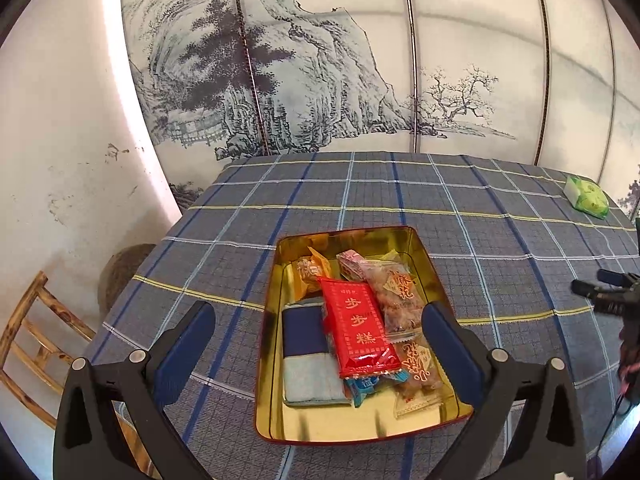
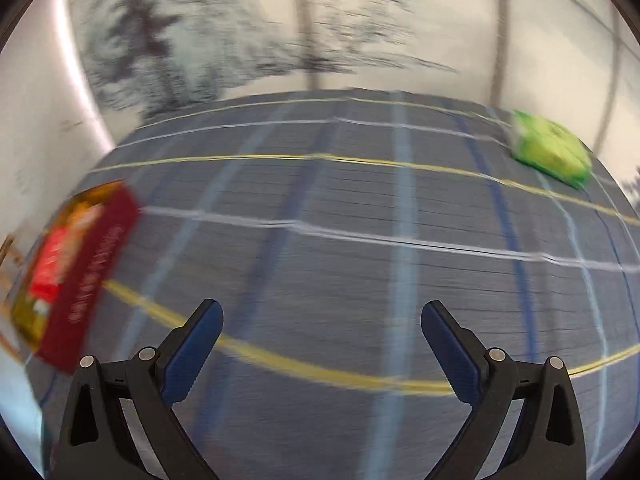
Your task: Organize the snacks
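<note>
A gold-lined tin box (image 1: 424,252) with red outer walls sits on the blue plaid tablecloth (image 1: 480,264). It holds several snack packets, a red one (image 1: 358,326) on top, clear-wrapped pastries (image 1: 400,300) beside it and a blue-and-pale packet (image 1: 304,356) at the left. My left gripper (image 1: 320,312) is open and empty, hovering above the box. My right gripper (image 2: 322,312) is open and empty over bare cloth; its view is motion-blurred. The box (image 2: 88,272) shows there at the far left. A green packet (image 2: 552,150) lies at the table's far right and also shows in the left wrist view (image 1: 588,196).
A painted landscape screen (image 1: 320,60) stands behind the table. A wooden chair (image 1: 36,340) and a round woven object (image 1: 120,276) are at the left, below table level. The other gripper's dark body (image 1: 612,296) shows at the right edge.
</note>
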{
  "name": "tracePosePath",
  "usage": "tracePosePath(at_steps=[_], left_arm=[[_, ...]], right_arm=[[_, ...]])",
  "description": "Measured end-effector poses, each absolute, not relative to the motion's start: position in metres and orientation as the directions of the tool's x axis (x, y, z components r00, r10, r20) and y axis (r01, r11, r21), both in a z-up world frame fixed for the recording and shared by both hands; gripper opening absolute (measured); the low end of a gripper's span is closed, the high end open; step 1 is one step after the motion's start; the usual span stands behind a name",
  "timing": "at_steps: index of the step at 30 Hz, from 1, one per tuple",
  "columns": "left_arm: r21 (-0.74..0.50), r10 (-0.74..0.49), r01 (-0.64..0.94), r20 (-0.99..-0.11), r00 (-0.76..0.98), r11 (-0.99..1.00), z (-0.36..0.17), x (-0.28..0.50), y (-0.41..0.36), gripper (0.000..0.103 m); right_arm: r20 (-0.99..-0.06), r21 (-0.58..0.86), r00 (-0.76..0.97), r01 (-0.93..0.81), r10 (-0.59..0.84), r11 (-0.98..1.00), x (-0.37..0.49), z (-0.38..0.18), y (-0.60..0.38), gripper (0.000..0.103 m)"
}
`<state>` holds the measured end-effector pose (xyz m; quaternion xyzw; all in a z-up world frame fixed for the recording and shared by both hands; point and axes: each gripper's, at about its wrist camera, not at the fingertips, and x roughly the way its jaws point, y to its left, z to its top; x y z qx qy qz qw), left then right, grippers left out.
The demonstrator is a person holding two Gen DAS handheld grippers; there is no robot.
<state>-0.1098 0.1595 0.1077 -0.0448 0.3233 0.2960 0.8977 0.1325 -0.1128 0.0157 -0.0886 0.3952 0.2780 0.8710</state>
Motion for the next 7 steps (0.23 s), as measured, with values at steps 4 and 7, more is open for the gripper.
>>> tracePosePath(at_steps=[4,7], left_arm=[[0.124,0.514,-0.567,-0.608,0.605,0.815,0.109,-0.108,0.163,0.102],[0.128,0.517,-0.571,-0.613,0.597,0.811,0.112,-0.109,0.165,0.102]], right_arm=[[-0.797,0.039,0.527,-0.443,0.295,0.896,0.182,-0.004,-0.151,0.099],[-0.809,-0.011,0.536,-0.423,0.24,0.906,0.197,-0.009,-0.159,0.1]])
